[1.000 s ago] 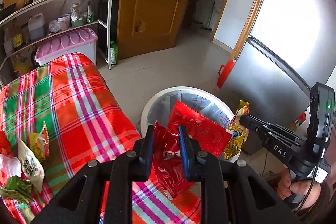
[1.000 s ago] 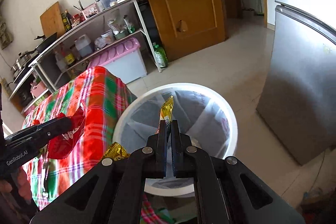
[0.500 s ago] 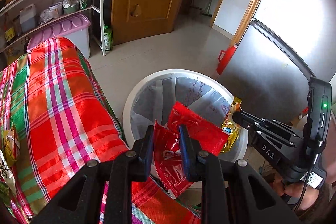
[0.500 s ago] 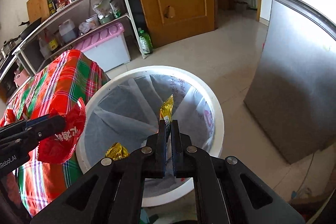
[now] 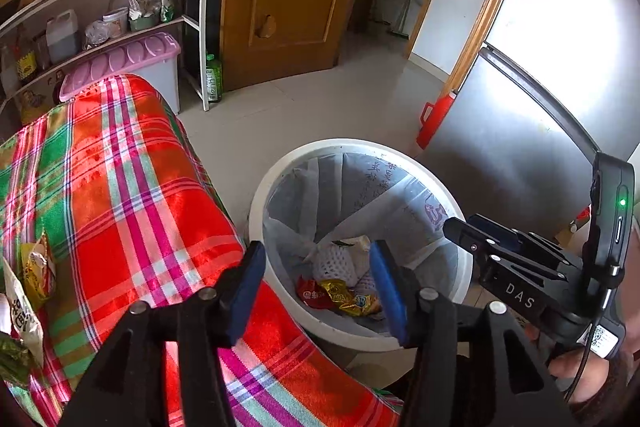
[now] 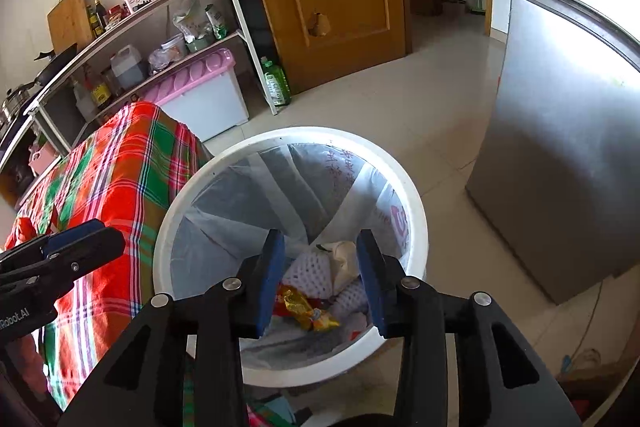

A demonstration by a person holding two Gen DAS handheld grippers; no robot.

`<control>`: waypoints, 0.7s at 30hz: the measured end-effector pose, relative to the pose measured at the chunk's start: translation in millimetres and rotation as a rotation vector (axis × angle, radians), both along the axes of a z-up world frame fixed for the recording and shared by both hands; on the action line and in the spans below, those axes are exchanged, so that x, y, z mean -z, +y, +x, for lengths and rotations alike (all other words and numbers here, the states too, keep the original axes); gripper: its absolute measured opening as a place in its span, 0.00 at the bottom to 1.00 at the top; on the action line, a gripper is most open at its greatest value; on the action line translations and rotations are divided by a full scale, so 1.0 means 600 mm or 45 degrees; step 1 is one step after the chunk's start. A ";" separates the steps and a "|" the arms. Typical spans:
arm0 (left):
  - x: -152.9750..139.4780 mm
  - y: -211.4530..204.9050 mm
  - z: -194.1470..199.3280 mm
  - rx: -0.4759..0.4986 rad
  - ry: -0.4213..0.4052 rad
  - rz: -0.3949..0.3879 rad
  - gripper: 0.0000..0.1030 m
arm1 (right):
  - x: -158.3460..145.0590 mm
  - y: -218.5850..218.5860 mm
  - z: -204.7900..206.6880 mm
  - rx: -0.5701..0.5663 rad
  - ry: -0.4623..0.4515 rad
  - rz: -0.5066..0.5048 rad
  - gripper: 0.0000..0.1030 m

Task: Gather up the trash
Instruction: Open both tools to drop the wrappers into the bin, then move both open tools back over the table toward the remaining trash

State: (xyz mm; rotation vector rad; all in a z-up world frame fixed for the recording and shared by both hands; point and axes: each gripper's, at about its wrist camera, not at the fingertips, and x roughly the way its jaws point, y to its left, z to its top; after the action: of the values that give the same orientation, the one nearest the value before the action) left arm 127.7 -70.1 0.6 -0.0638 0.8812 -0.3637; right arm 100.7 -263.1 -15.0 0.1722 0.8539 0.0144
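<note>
Wrappers lie at the bottom of the lined white trash bin (image 5: 280,163), below both grippers and well apart from their pads; the left gripper (image 5: 318,275) hangs over the bin's near-left rim with its jaws opening, spread wide, nothing between the blue pads (image 5: 248,279); the right gripper (image 6: 322,275) hangs over the bin's near side, its jaws likewise opening and spread, nothing between its pads (image 6: 274,279). In the left view the red wrapper (image 5: 314,295) sits low in the bin between the two pads as seen, with the yellow wrapper (image 5: 350,299) just beside it on its right, the two touching or overlapping; the yellow one's long axis runs from upper left to lower right in that view; the red one is crumpled and partly hidden, so its axis cannot be told. White foam netting (image 5: 334,261) and pale paper scraps lie behind them. In the right view the yellow wrapper (image 6: 306,309) slants the same way, down toward the right, with red showing at its edges. Counted: one bin, one red wrapper and one yellow wrapper in it, two grippers. The plaid-covered table (image 5: 120,187) stands touching the bin's left side; on its far left edge lie a few more snack packets (image 5: 38,269), about three, partly cut off by the frame. A hand (image 5: 584,375) grips the right gripper's handle at the lower right.
</note>
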 end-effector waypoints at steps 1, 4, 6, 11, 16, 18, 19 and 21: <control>-0.004 0.003 -0.004 -0.005 -0.015 0.003 0.62 | -0.002 0.002 -0.001 -0.001 -0.006 0.007 0.38; -0.017 0.019 -0.018 -0.028 -0.049 0.017 0.63 | -0.012 0.010 -0.010 -0.008 -0.030 0.019 0.38; -0.023 0.032 -0.027 -0.045 -0.067 0.029 0.64 | -0.020 0.020 -0.016 -0.022 -0.043 0.018 0.38; -0.042 0.083 -0.056 -0.121 -0.114 0.031 0.65 | -0.038 0.050 -0.031 -0.071 -0.076 0.038 0.41; -0.056 0.156 -0.084 -0.216 -0.149 0.027 0.69 | -0.047 0.101 -0.041 -0.160 -0.096 0.062 0.44; -0.060 0.182 -0.098 -0.253 -0.170 0.055 0.71 | -0.050 0.124 -0.045 -0.206 -0.100 0.071 0.46; -0.060 0.198 -0.105 -0.271 -0.174 0.064 0.72 | -0.051 0.136 -0.047 -0.228 -0.101 0.076 0.46; -0.061 0.229 -0.117 -0.316 -0.173 0.073 0.73 | -0.051 0.160 -0.052 -0.269 -0.100 0.083 0.47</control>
State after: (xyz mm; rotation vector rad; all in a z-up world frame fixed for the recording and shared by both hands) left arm 57.8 67.1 37.1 -0.0931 0.7385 -0.1095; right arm 69.6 -167.1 15.9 0.1408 0.7906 0.2452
